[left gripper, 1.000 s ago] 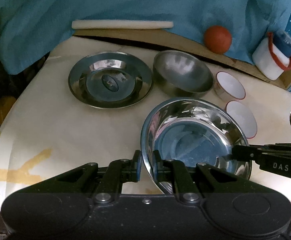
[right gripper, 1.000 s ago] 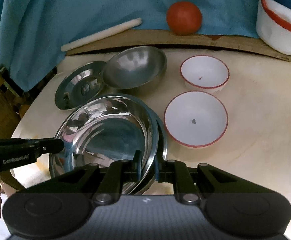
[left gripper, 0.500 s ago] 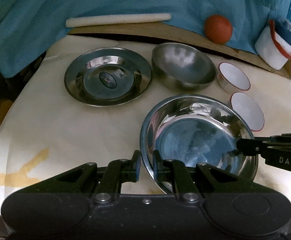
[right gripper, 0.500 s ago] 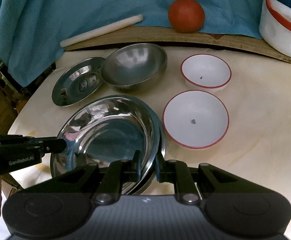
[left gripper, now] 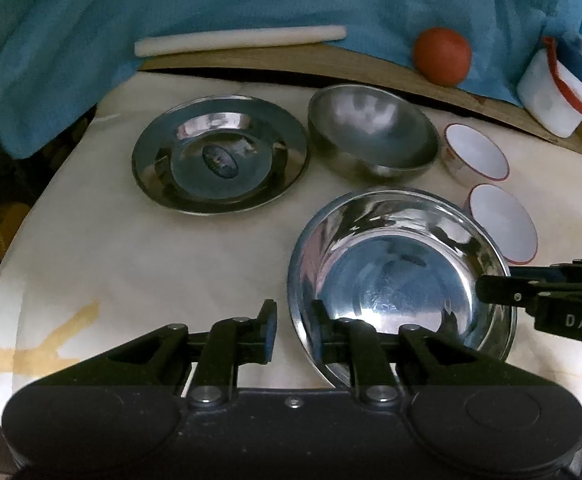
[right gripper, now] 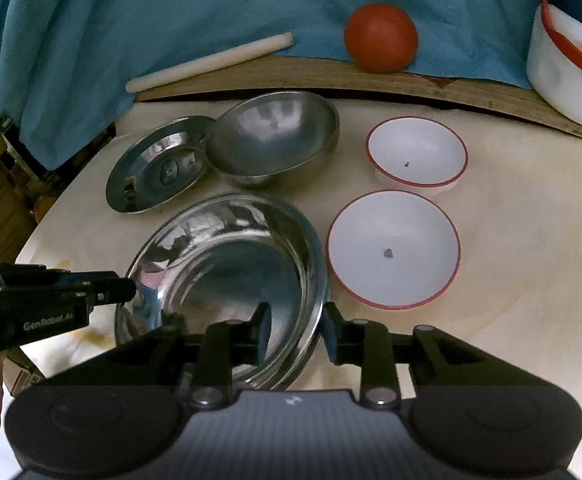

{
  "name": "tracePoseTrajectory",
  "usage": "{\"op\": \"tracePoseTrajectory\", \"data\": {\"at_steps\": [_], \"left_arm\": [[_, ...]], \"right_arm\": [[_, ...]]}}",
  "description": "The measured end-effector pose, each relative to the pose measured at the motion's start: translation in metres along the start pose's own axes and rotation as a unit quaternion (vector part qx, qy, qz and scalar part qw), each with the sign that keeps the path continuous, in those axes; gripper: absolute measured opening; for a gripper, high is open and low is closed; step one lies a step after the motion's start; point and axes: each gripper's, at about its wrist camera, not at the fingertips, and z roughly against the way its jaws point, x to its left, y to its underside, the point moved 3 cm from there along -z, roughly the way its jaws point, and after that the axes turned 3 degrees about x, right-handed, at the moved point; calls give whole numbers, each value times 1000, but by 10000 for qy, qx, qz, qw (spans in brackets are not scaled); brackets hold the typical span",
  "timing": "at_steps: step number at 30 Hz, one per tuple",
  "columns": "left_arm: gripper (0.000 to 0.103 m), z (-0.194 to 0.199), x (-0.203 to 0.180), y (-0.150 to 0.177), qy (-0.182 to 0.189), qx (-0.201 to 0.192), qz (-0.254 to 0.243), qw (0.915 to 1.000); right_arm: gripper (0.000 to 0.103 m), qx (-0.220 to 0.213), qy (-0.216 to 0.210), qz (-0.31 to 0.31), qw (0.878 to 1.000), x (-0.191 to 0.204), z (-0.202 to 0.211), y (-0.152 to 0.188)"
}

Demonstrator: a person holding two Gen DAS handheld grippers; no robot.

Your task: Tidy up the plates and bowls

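Note:
A large shiny steel bowl (left gripper: pixel 395 280) (right gripper: pixel 227 276) rests on the table in front of both grippers. My left gripper (left gripper: pixel 293 330) is open, its fingers straddling the bowl's left rim. My right gripper (right gripper: pixel 295 332) is open, its fingers straddling the bowl's right rim. A flat steel plate (left gripper: pixel 219 154) (right gripper: pixel 157 166) lies at the back left. A matte steel bowl (left gripper: pixel 371 132) (right gripper: pixel 275 136) stands beside it. Two white bowls with red rims sit to the right, one near (right gripper: pixel 393 248) (left gripper: pixel 503 220) and one far (right gripper: pixel 417 152) (left gripper: pixel 475 152).
A red ball (right gripper: pixel 381 38) and a white rolling pin (right gripper: pixel 209 62) lie on a wooden board by the blue cloth. A white container (right gripper: pixel 567 64) with a red band stands at the back right. The table (left gripper: pixel 139 264) has a yellow stain at its front left.
Both grippers have opened and let go of the large steel bowl's rim. The bowl now sits on the table.

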Motion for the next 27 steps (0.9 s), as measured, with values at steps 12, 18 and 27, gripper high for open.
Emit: {"op": "tracePoseTrajectory", "data": {"at_steps": [12,18,27], "left_arm": [[80,14,5,-11,-788,-179,-88,9967],[97,27,10,-16,-1144,-343,-195,9926],[102,36,44,-33,-1574,-530,-59,9861]], "right_arm": [[76,-125,-261,-35,9996,-7,15,2],[98,-245,-373,-102,9990,-16,27,-6],[103,-375,-441,-60,9983,-14,34,-15]]}}
